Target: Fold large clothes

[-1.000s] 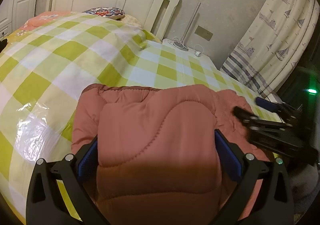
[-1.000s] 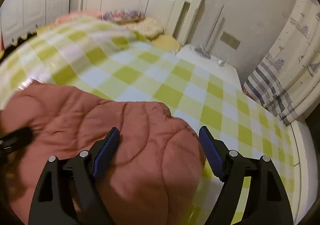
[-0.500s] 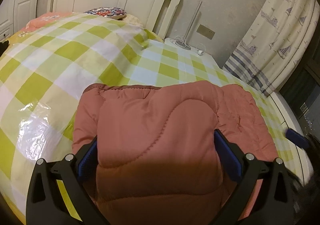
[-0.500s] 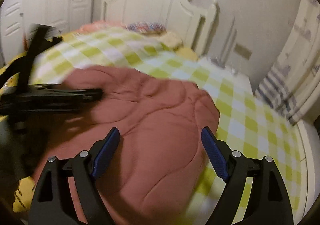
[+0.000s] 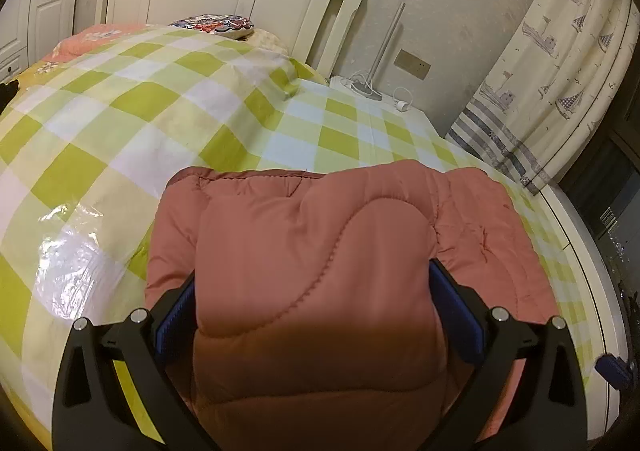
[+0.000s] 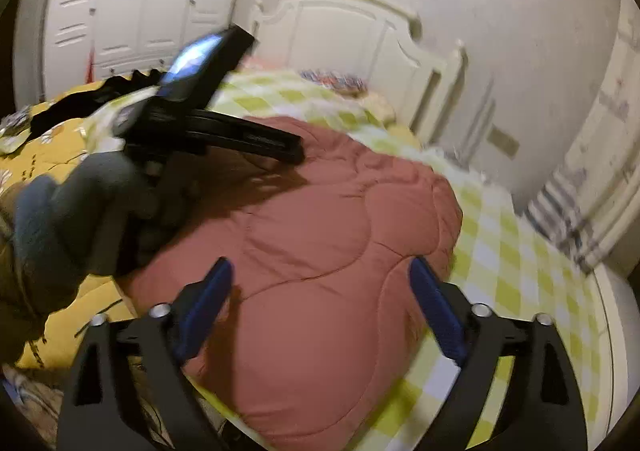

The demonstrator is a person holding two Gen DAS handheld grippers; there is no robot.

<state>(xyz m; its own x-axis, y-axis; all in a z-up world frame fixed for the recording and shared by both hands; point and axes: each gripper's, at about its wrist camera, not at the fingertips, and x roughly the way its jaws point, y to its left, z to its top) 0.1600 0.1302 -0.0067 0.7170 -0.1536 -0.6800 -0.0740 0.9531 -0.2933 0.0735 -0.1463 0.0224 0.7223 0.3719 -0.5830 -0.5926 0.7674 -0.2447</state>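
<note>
Left hand-held gripper (image 5: pixel 312 315) sits wide around a padded fold of the pink quilted coat (image 5: pixel 320 251) lying on the checked bed (image 5: pixel 120 111). Right hand-held gripper (image 6: pixel 320 299), jaws just widening, hangs above it, holding nothing. Only its view catches the gloved hand (image 6: pixel 80 211); beyond, wardrobe doors (image 6: pixel 132 11).

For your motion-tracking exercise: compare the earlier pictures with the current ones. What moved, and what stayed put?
The right gripper swung away rightward off the pink quilted jacket, its jaws just opening wider, empty. Only its blue tip now shows in the left view. The left gripper, the jacket between its fingers, and the checked bedcover stayed put.
</note>
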